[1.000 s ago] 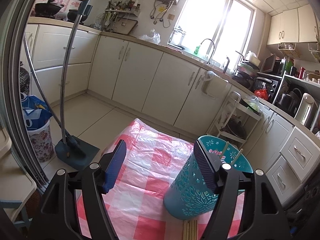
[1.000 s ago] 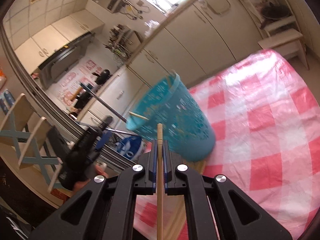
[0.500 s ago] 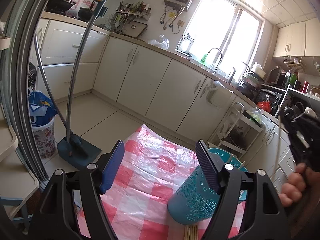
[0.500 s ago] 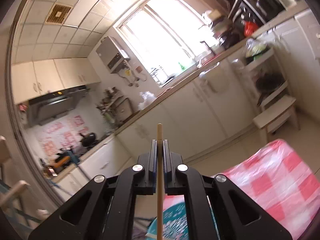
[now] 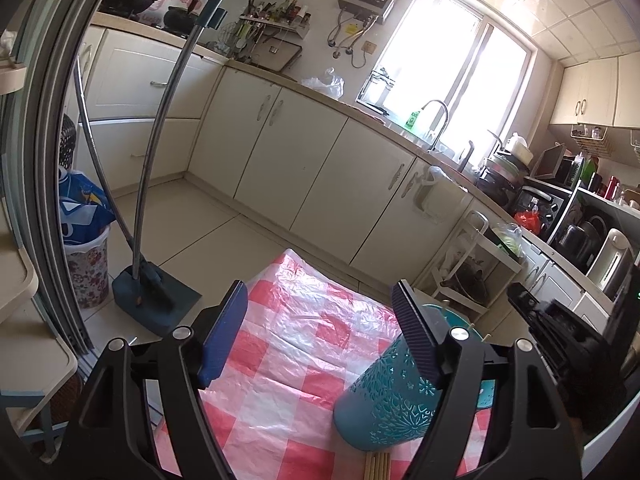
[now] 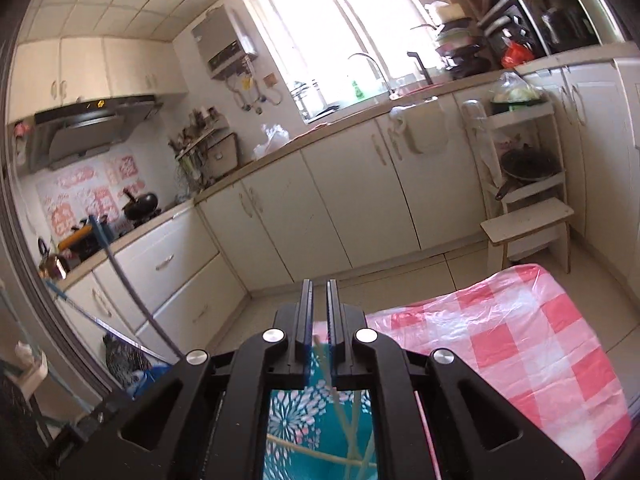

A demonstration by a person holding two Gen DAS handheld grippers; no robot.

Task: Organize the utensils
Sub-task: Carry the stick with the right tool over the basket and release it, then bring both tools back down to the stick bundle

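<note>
Right claw (image 6: 319, 308) now empty: fingers a narrow gap apart, nothing between them. Half a second ago it clamped a chopstick upright above the holder (image 5: 390, 392). Pale sticks (image 6: 352, 420) now stand inside the holder directly below the claw, so that one reads as dropped in. Left claw (image 5: 320, 336) wide apart, idle, right finger in front of the holder. More chopsticks (image 5: 376, 466) lie on the surface (image 5: 304, 344) at the holder's near side; likely next.
</note>
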